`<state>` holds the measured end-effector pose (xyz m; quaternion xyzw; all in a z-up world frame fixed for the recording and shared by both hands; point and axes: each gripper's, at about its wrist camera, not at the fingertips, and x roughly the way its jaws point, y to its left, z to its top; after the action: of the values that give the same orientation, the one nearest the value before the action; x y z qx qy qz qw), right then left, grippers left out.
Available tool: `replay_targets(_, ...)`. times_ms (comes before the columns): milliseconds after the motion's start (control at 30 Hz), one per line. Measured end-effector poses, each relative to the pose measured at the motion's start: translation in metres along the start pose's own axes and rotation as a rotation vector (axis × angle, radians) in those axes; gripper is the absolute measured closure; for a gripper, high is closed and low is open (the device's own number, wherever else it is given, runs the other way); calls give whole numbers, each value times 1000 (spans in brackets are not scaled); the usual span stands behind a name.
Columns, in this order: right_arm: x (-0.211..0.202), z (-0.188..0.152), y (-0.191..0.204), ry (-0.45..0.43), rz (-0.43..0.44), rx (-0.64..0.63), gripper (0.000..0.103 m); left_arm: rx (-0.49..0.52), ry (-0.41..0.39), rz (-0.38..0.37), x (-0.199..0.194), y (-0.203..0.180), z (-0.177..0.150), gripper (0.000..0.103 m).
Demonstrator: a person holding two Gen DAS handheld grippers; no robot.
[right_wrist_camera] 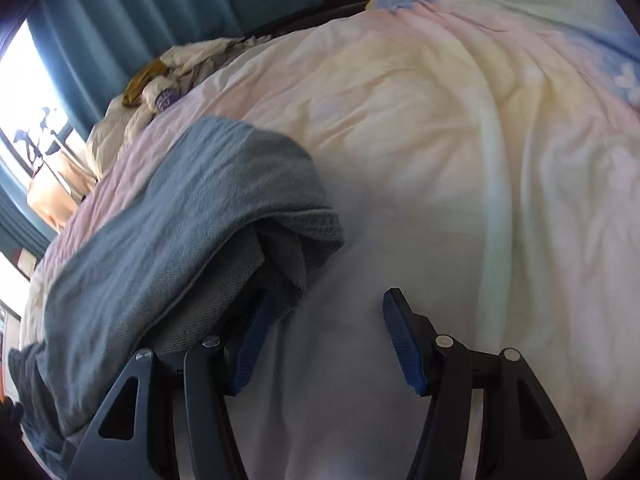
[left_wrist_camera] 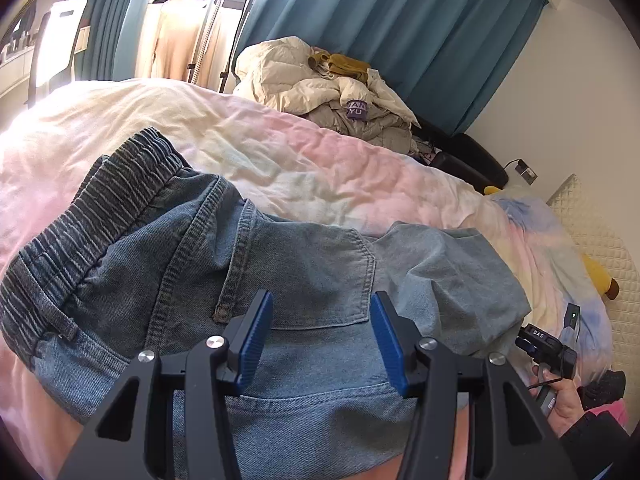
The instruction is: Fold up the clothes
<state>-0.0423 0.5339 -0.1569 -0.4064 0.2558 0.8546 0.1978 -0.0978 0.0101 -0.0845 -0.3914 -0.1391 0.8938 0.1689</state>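
Left wrist view: the faded blue denim shorts with a gathered elastic waistband (left_wrist_camera: 224,264) lie flat on the near part of the pastel pink-and-yellow quilted bed (left_wrist_camera: 312,160). The left gripper (left_wrist_camera: 320,340) hovers over the back pocket, jaws half apart and empty.

Right wrist view: the right gripper (right_wrist_camera: 324,344) has wide, empty jaws beside the leg hem. Judging by this, a fold is between grips; next, reclamp the hem and carry it toward the waistband.

Jeans (left_wrist_camera: 248,264) on duvet (left_wrist_camera: 320,160); clothes pile (left_wrist_camera: 328,88) behind.

Jeans (right_wrist_camera: 168,216) blurred, cut off at left edge; hem hides 1 pad.
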Motion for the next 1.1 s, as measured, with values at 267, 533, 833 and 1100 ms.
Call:
replay_targets(267, 6, 11, 15, -113, 96, -48, 44, 5, 37, 6, 16, -1, -2, 51)
replay_targets(533, -2, 29, 41, -224, 210, -66, 48, 7, 42, 5, 22, -2, -2, 51)
replay_targets(833, -12, 33, 55, -274, 133, -171, 48, -3, 34, 5, 18, 1, -2, 51)
replay_targets(1100, 18, 21, 27, -159, 70, -160, 45, 1, 32, 7, 19, 1, -3, 51)
